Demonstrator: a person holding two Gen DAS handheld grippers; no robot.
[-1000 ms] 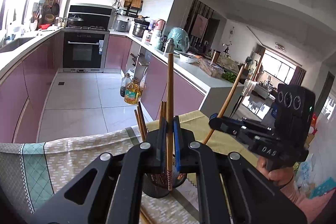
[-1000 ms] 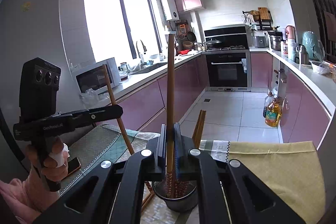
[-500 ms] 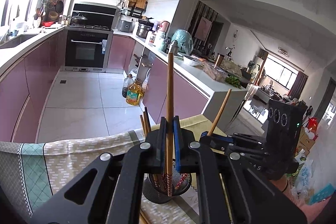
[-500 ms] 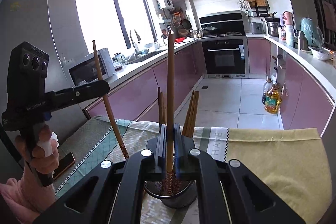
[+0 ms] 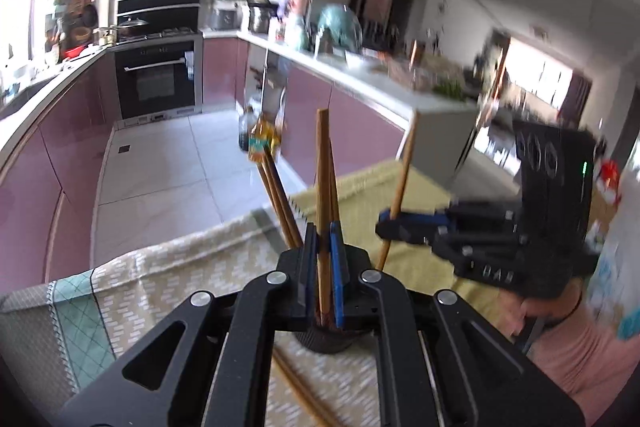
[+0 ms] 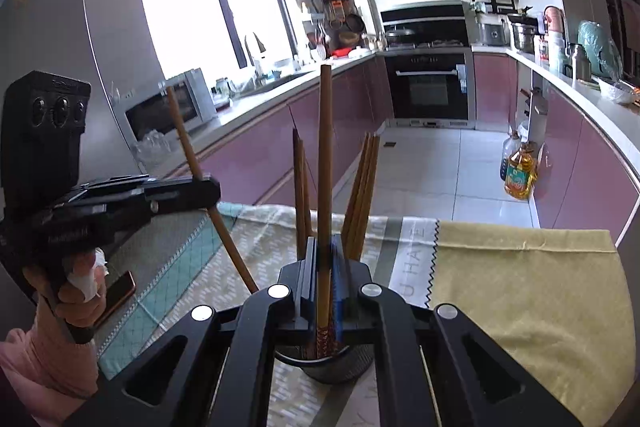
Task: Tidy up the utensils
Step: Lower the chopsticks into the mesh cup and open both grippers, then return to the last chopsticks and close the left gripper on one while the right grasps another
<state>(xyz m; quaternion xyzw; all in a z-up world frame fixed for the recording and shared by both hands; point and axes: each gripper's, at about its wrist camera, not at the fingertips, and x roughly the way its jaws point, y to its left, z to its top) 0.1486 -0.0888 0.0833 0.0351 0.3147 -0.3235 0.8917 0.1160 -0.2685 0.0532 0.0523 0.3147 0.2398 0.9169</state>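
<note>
A dark mesh holder (image 6: 332,363) stands on the table, with several wooden chopsticks (image 6: 362,199) upright in it; it also shows in the left wrist view (image 5: 328,341). My left gripper (image 5: 323,259) is shut on a chopstick (image 5: 322,187) whose lower end sits in the holder. My right gripper (image 6: 323,267) is shut on another chopstick (image 6: 323,163), its patterned tip inside the holder. Each gripper shows in the other's view, the right one (image 5: 384,225) and the left one (image 6: 208,193).
The table carries a patterned cloth (image 6: 260,243) and a yellow cloth (image 6: 528,283). Loose chopsticks (image 5: 300,383) lie in front of the holder. A phone (image 6: 116,297) lies at the left table edge. Oil bottles (image 6: 518,175) stand on the kitchen floor beyond.
Both grippers have lowered their chopsticks, so the tips now sit deeper in the holder. The left wrist view has swung and is blurred.
</note>
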